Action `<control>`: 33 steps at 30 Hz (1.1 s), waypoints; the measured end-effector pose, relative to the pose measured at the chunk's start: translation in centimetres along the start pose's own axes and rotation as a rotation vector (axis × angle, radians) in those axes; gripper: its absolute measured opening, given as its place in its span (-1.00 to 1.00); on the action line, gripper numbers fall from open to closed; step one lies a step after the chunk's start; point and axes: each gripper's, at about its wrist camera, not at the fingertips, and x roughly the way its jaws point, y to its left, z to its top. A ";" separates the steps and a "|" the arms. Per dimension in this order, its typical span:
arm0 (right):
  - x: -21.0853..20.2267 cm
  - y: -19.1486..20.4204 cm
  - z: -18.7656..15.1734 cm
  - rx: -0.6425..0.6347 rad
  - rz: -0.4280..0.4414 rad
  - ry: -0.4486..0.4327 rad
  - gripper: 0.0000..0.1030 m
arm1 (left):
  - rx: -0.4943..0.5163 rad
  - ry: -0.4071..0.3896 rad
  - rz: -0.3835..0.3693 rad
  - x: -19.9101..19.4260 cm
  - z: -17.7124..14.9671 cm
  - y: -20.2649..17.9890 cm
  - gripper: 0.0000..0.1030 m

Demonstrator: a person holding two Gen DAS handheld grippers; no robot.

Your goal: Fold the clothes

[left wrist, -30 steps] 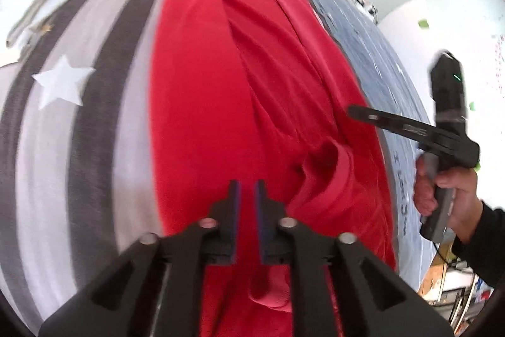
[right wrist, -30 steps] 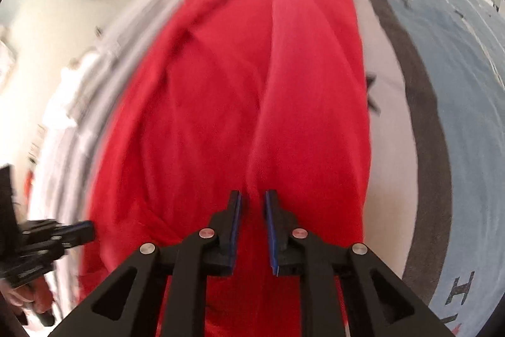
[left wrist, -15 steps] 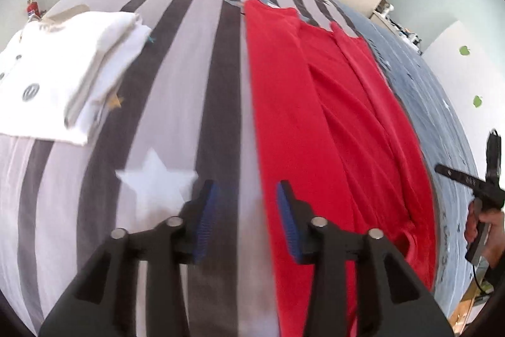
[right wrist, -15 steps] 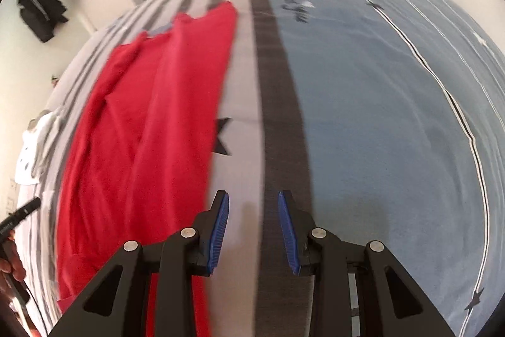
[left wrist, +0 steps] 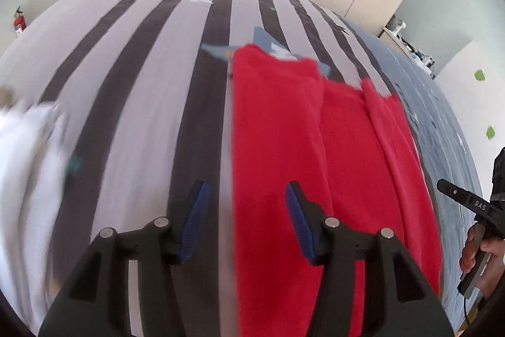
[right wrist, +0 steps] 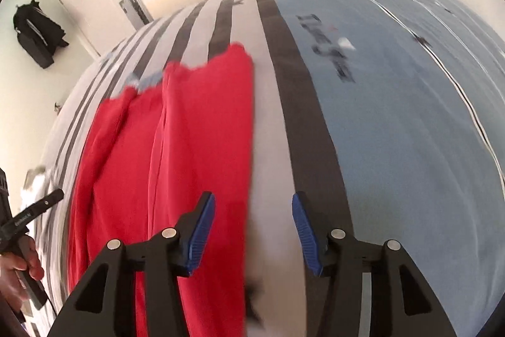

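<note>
You are holding your left gripper (left wrist: 244, 220) over the left edge of the red garment (left wrist: 284, 153), which is lying lengthwise in a long folded strip on the striped bed (left wrist: 142, 84); its jaws have just been opening and are standing apart with nothing gripped. Your right gripper (right wrist: 254, 226) is hovering over the garment's right edge, its jaws likewise just opened and empty. A white folded pile (left wrist: 25, 166) is sitting near the bed's left side.
</note>
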 end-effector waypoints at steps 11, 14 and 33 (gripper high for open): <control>6.6 1.0 9.3 0.001 -0.003 0.056 -0.09 | 0.028 0.052 0.044 6.9 7.8 -0.2 -0.06; 8.4 0.9 9.5 -0.005 -0.015 0.105 -0.09 | 0.069 0.073 0.032 7.9 8.0 -0.8 -0.06; 6.2 2.6 10.8 -0.069 0.048 0.013 -0.91 | 0.154 -0.025 -0.065 5.7 9.2 -3.5 -0.86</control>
